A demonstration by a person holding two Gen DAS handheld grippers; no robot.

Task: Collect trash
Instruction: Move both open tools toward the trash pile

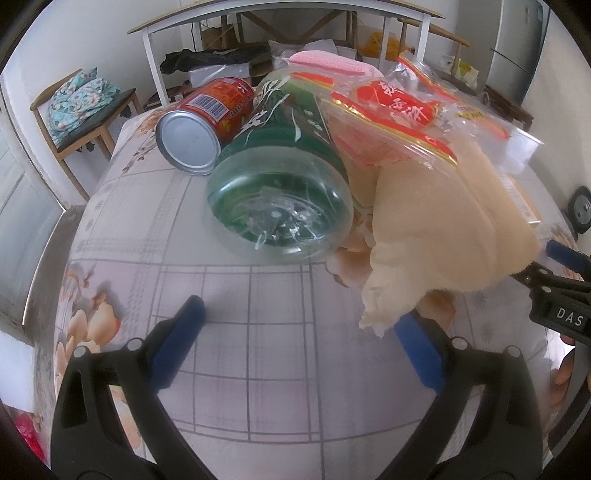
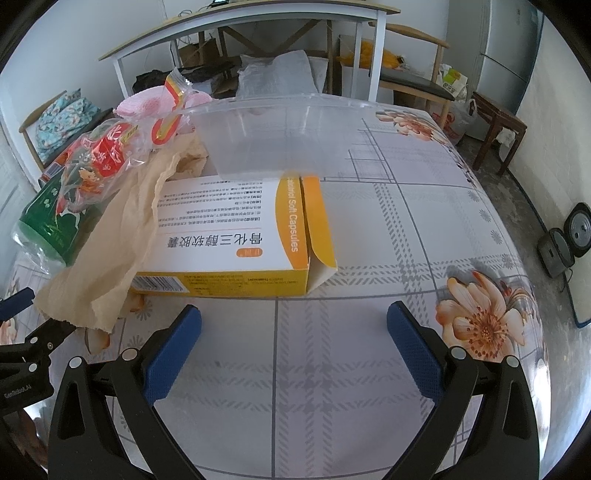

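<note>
Trash lies in a pile on the floral table. In the left wrist view: a red can (image 1: 207, 118) on its side, a green plastic bottle (image 1: 280, 177) on its side, a red-printed clear wrapper (image 1: 399, 118) and beige crumpled paper (image 1: 436, 236). My left gripper (image 1: 299, 325) is open and empty, just short of the bottle; the paper's corner hangs over its right finger. In the right wrist view: a yellow-white medicine box (image 2: 236, 236), the beige paper (image 2: 110, 258), the wrapper (image 2: 107, 158), the bottle (image 2: 48, 221) and a clear plastic container (image 2: 280, 136). My right gripper (image 2: 293, 332) is open and empty before the box.
The tablecloth (image 2: 369, 332) stretches to the right with a drop at its edge. A pink cloth (image 1: 332, 62) lies behind the pile. A white desk (image 2: 236, 29), chairs (image 1: 85, 114) and a fridge (image 2: 513, 55) stand beyond. The other gripper shows at each view's side (image 1: 554, 288).
</note>
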